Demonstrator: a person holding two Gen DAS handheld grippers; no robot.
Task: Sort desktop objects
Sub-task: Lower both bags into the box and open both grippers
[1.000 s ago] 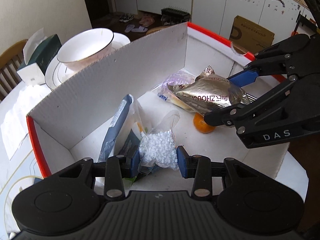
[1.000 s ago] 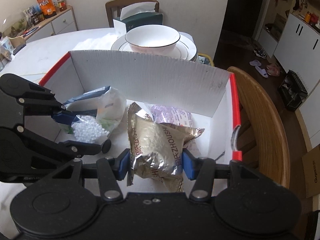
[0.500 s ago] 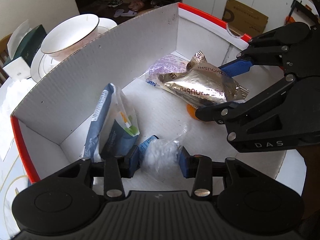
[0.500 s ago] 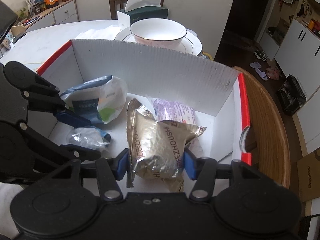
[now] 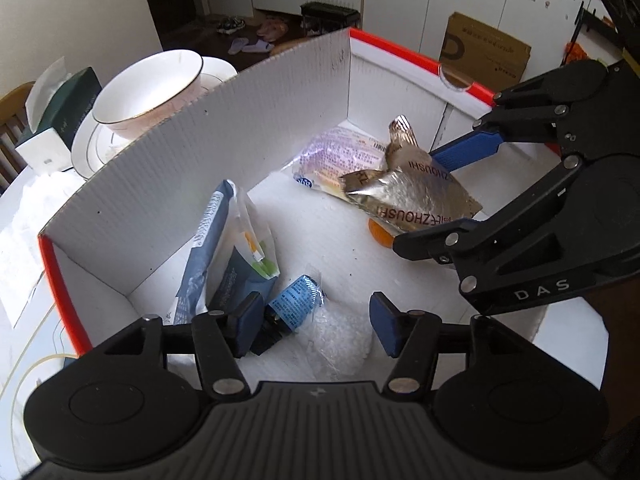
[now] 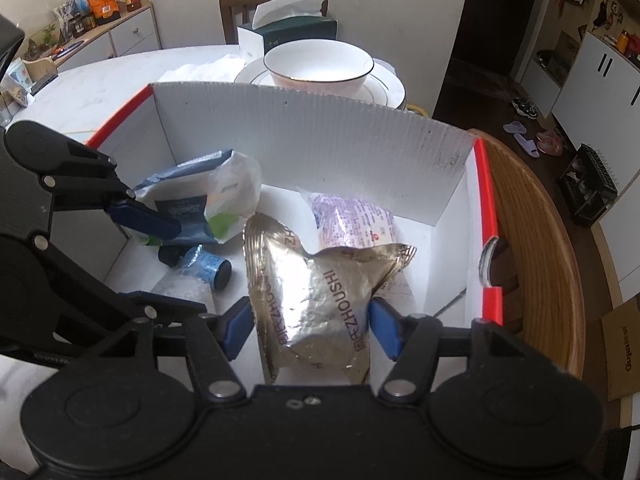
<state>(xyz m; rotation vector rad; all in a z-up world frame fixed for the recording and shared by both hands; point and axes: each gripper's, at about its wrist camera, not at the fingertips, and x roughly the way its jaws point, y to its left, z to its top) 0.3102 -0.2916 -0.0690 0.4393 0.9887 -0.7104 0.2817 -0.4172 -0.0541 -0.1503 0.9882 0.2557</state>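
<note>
My left hand-held gripper [image 5: 312, 330] had just been opening, released, the bead bag [image 5: 340, 338] lying directly between its jaws on the box [image 5: 256, 128] floor.

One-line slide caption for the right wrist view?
Right gripper, jaws just opening, straddles a gold foil packet inside the white box.

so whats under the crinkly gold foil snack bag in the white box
Under the gold foil snack bag an orange round thing peeks out at its lower edge, and a purple printed packet lies partly beneath its far end. The rest of both is covered.
</note>
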